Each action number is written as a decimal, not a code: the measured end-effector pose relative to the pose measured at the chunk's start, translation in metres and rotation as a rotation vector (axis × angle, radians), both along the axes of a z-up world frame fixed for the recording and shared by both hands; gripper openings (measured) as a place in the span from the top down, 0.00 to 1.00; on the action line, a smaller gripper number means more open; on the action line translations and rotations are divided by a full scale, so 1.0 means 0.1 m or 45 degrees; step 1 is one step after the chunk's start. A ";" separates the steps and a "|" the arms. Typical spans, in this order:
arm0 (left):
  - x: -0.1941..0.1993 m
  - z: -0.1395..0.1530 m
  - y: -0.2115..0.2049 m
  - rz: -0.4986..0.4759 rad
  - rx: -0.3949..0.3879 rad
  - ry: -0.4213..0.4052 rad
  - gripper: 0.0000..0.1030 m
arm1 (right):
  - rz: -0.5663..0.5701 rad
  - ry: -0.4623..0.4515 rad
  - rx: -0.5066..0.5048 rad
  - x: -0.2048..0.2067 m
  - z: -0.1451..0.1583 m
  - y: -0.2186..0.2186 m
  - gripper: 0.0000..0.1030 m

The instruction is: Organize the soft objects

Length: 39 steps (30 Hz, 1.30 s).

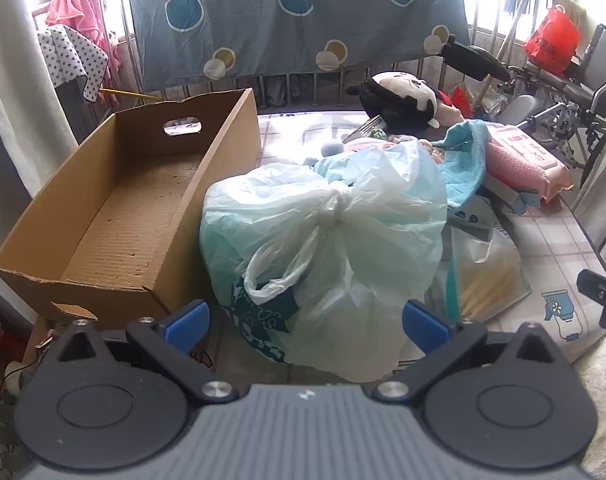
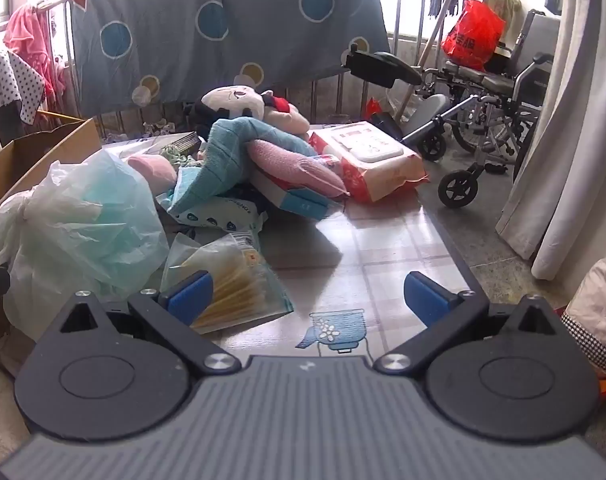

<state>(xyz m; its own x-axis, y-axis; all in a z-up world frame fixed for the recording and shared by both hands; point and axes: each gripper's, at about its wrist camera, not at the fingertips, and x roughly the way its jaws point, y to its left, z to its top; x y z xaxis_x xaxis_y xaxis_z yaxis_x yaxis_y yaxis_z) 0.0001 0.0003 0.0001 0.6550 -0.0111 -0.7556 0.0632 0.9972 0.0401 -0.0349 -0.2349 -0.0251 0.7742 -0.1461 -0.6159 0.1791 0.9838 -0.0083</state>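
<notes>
Soft goods are heaped on a checked tabletop: a knotted plastic bag lies just beside an open cardboard box, with a teal towel, a pink cushion, a black-and-white plush toy and a wipes pack piled behind it. The left gripper is held with its blue fingers spread wide on either side of the bag's near end, nothing clamped. The right gripper is likewise held wide apart above bare tabletop, its left finger overlapping a clear packet of yellow sheets in the picture.
</notes>
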 end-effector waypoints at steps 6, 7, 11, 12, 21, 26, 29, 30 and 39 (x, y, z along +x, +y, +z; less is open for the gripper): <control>0.04 0.00 0.12 0.010 -0.019 0.018 0.00 | 0.026 0.077 0.000 0.04 0.00 0.10 0.01; 0.04 0.00 0.13 0.010 -0.023 0.024 0.00 | 0.028 0.085 0.016 0.06 -0.02 0.10 0.01; 0.05 -0.04 0.18 0.011 -0.031 0.041 0.00 | 0.041 0.091 0.047 0.11 0.01 0.13 0.01; 0.05 -0.04 0.18 0.015 -0.026 0.045 0.00 | 0.043 0.091 0.061 0.10 0.02 0.10 0.01; 0.09 -0.06 0.22 0.031 -0.019 0.058 0.00 | 0.042 0.120 0.052 0.15 -0.01 0.13 0.01; 0.10 -0.06 0.21 0.032 -0.013 0.054 0.00 | 0.043 0.133 0.047 0.16 -0.01 0.13 0.01; 0.11 -0.06 0.20 0.031 -0.008 0.051 0.00 | 0.047 0.141 0.034 0.17 -0.01 0.14 0.01; 0.11 -0.06 0.20 0.029 -0.007 0.049 0.00 | 0.047 0.143 0.029 0.17 -0.01 0.14 0.01; 0.14 -0.04 0.17 0.014 -0.001 0.043 0.00 | 0.051 0.162 0.014 0.18 -0.01 0.15 0.01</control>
